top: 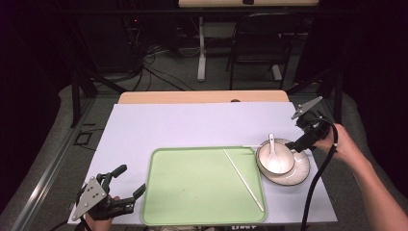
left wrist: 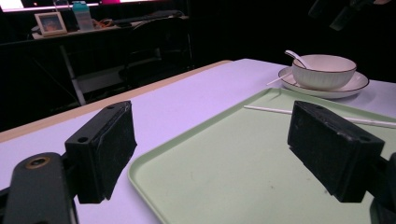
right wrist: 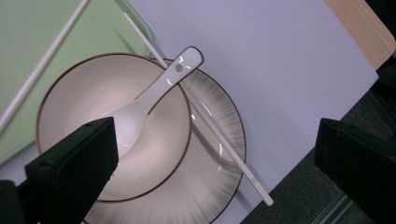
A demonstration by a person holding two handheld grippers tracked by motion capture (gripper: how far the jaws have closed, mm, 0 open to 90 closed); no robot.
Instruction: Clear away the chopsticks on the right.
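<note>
A pale green tray (top: 192,187) lies at the front middle of the table, with one white chopstick (top: 243,179) slanting across its right part. Right of the tray, a cream bowl (top: 284,166) stands on a striped plate (top: 302,174). A white ceramic spoon (top: 272,147) rests in the bowl. A second chopstick (right wrist: 219,144) lies across the plate beside the bowl. My right gripper (top: 300,134) hovers open just over the plate's far right side, with its jaws on either side of the bowl and plate (right wrist: 210,140). My left gripper (top: 130,180) is open and holds nothing at the tray's left front corner (left wrist: 154,172).
A pale lavender sheet (top: 192,125) covers the table, with a wooden strip (top: 202,97) showing along the far edge. The table's right edge runs close beside the plate. A black chair (top: 262,43) and cables stand on the floor beyond.
</note>
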